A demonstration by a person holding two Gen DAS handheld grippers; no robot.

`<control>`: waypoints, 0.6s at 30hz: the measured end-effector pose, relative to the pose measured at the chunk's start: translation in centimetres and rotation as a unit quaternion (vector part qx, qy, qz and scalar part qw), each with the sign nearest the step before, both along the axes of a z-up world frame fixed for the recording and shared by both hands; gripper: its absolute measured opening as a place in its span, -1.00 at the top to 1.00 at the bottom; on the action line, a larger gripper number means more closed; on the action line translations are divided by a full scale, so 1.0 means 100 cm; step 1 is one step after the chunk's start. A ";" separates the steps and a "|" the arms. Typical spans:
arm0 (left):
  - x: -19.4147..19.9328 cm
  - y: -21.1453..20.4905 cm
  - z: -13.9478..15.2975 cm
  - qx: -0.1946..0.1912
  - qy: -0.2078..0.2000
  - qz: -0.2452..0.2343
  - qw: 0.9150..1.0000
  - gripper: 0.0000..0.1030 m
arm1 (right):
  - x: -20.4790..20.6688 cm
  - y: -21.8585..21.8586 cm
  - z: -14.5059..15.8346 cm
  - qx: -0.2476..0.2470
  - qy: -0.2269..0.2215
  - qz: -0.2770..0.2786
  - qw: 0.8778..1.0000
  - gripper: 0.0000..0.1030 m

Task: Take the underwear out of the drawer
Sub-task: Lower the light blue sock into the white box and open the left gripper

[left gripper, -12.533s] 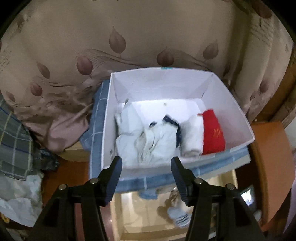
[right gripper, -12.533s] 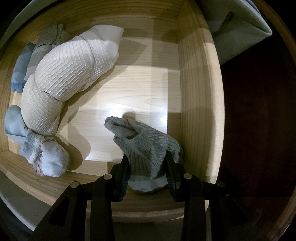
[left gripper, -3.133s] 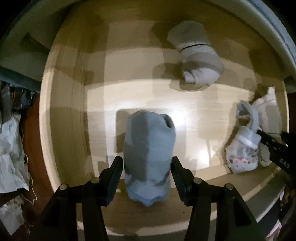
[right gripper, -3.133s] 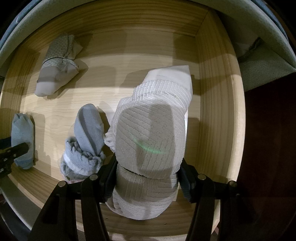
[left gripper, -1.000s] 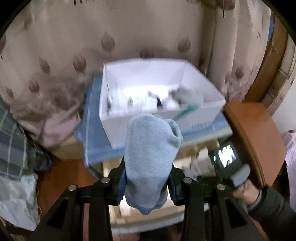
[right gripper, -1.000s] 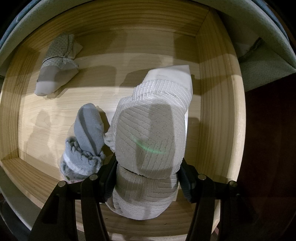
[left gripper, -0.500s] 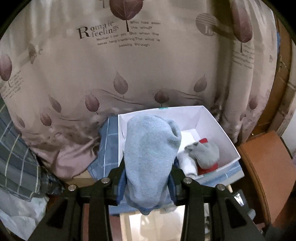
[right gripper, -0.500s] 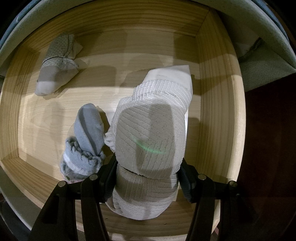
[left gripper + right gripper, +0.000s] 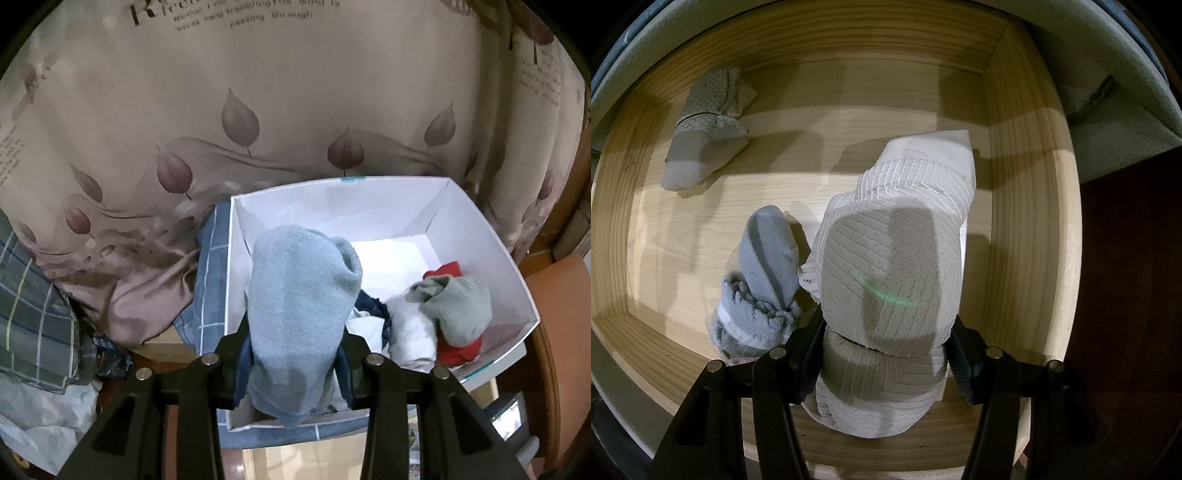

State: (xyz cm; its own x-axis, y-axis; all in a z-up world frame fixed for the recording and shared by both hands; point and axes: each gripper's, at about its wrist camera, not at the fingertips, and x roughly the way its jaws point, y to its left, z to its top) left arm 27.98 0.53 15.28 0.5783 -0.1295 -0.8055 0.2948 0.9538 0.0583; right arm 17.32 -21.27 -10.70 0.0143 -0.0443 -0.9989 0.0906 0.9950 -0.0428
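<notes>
Carrying the light-blue rolled sock (image 9: pixel 299 317) pinched in your left tool (image 9: pixel 293 354), clear the white box (image 9: pixel 476 218) rim before releasing toward its empty twelve-o'clock floor, while your right tool (image 9: pixel 886 354) pinches the white ribbed roll (image 9: pixel 890 280).

Beige curtain (image 9: pixel 295 110) with brown leaf print and printed lettering fills background. Plaid cloth (image 9: pixel 33 310) bunched at left. Reddish-brown wooden furniture (image 9: pixel 554 295) at right. Light dim, warm.

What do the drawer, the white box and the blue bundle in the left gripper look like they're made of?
Drawer: pale unfinished-looking wood, with visible grain lines on floor and walls.
White box: probably thin card or paperboard, matte white, with creased folded corners.
Blue bundle, clamped in the left gripper: soft knitted fabric, likely cotton, with a fuzzy, slightly pilled surface.
</notes>
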 end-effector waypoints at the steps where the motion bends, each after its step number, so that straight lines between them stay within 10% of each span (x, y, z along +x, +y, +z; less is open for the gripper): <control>1: 0.001 -0.001 -0.004 0.005 0.001 0.002 1.000 0.26 | 0.000 0.000 0.000 0.000 0.000 0.000 1.000 -0.06; 18: 0.011 0.008 -0.025 -0.004 0.047 0.025 0.999 -0.04 | 0.000 0.000 0.000 0.000 0.000 0.000 1.000 -0.07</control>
State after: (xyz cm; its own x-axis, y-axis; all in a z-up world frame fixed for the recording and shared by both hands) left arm 29.13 1.32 12.75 0.5058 -0.1094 -0.8557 0.2509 0.9677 0.0246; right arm 17.32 -21.25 -10.66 0.0149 -0.0439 -0.9989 0.0910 0.9949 -0.0424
